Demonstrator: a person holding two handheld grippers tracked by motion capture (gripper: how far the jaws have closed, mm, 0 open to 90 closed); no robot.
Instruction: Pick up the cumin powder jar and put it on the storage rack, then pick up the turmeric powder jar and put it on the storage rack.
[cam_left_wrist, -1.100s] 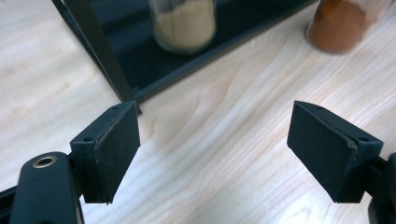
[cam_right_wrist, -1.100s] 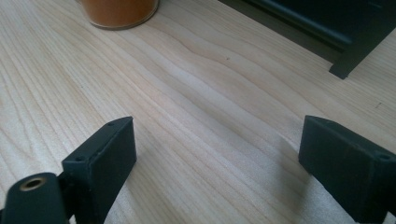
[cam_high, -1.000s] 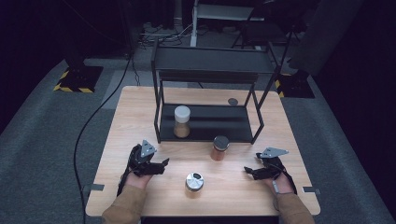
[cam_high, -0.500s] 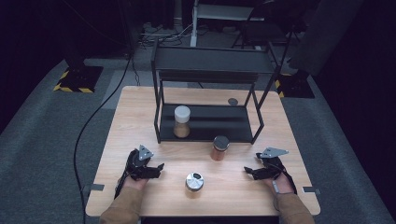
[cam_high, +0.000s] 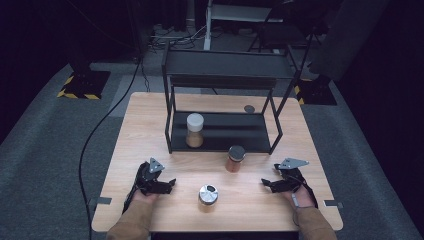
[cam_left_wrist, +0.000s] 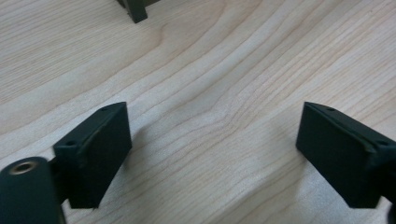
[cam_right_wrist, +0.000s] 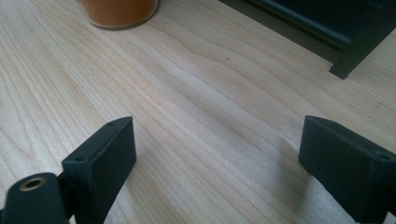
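My left gripper (cam_high: 169, 183) rests low on the wooden table (cam_high: 150, 115) near its front left, jaws wide open with bare wood between them (cam_left_wrist: 212, 140). At the front right my right gripper (cam_high: 266, 183) also stands open over bare wood (cam_right_wrist: 217, 149). Between the two stands a small jar with a silver lid (cam_high: 208, 194). An orange jar with a dark lid (cam_high: 235, 158) stands just in front of the black rack (cam_high: 222, 82); its base (cam_right_wrist: 119, 11) shows at the top of the right gripper view. A white-lidded jar (cam_high: 194, 130) sits on the rack's lower shelf.
A small dark disc (cam_high: 249, 108) lies on the table behind the rack. A rack foot (cam_left_wrist: 135, 10) shows ahead of the left gripper and another foot (cam_right_wrist: 348, 65) ahead of the right. A black cable (cam_high: 100, 135) runs off the table's left side.
My left gripper has drawn back a little toward the front edge and sunk lower to the table. The right gripper and the jars have not moved.
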